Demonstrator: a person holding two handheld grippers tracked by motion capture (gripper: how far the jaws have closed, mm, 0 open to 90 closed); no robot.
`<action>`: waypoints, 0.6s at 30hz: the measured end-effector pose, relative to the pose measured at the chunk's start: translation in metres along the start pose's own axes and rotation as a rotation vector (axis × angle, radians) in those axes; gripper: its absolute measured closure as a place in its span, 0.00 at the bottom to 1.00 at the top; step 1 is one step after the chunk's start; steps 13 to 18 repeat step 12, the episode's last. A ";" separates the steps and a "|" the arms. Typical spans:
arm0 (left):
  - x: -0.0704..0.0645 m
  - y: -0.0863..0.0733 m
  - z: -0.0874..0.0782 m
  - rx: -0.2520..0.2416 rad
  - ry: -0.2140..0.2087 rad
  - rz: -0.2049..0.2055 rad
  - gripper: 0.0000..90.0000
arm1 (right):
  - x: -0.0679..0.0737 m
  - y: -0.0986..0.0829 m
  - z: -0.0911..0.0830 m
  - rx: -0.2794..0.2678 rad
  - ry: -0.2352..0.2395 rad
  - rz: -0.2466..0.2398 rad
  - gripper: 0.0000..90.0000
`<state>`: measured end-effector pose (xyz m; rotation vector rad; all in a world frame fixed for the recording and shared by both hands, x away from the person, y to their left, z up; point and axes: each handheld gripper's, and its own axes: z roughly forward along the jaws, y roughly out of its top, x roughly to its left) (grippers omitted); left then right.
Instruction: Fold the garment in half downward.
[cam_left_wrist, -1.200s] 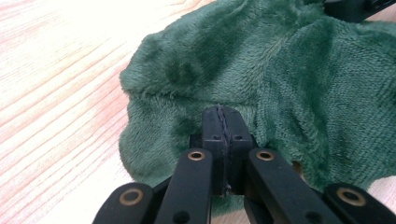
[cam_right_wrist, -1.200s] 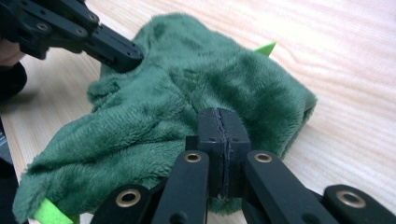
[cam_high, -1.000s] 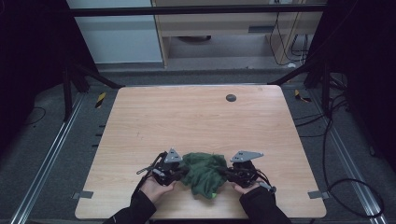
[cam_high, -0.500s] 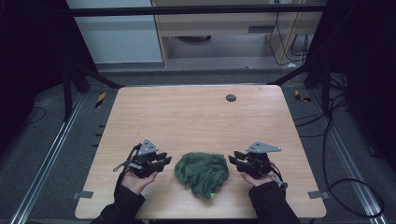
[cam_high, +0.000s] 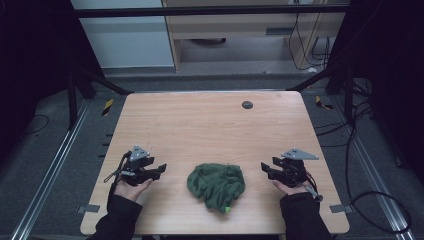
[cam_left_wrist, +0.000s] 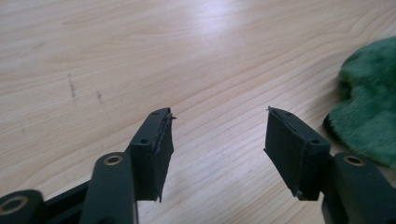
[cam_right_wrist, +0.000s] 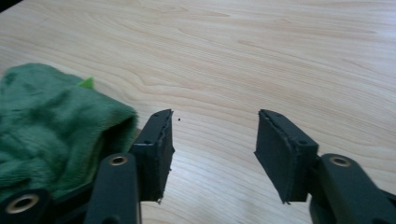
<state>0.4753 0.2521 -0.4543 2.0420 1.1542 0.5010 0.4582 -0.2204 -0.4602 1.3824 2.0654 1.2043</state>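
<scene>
A crumpled dark green cloth (cam_high: 217, 185) lies near the front middle of the wooden table (cam_high: 200, 125), with a small bright green tag at its front edge. My left gripper (cam_high: 161, 169) sits to its left, open, nothing between its jaws. My right gripper (cam_high: 263, 169) sits to the cloth's right, also open and holding nothing. In the left gripper view the gripper (cam_left_wrist: 219, 123) points over bare wood, the cloth (cam_left_wrist: 369, 112) off to the right. In the right gripper view the gripper (cam_right_wrist: 212, 126) has the cloth (cam_right_wrist: 51, 121) at its left.
A small dark round disc (cam_high: 247, 104) lies near the table's far edge. Bare wood stretches behind the cloth. Cables (cam_high: 350, 135) run along the floor to the right of the table, and metal rails (cam_high: 50, 165) flank both sides.
Both grippers let go of the green cloth and moved apart, the left one leftward and the right one rightward. The cloth now lies free between them.
</scene>
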 end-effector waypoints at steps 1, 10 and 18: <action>0.002 -0.001 0.000 0.002 0.003 -0.001 0.43 | -0.003 -0.001 0.000 0.004 -0.012 -0.005 0.47; 0.022 -0.007 -0.002 -0.001 0.049 -0.041 0.32 | -0.021 -0.011 0.001 0.028 -0.089 0.015 0.35; 0.024 -0.008 -0.003 -0.004 0.058 -0.047 0.30 | -0.025 -0.011 0.001 0.029 -0.098 0.020 0.33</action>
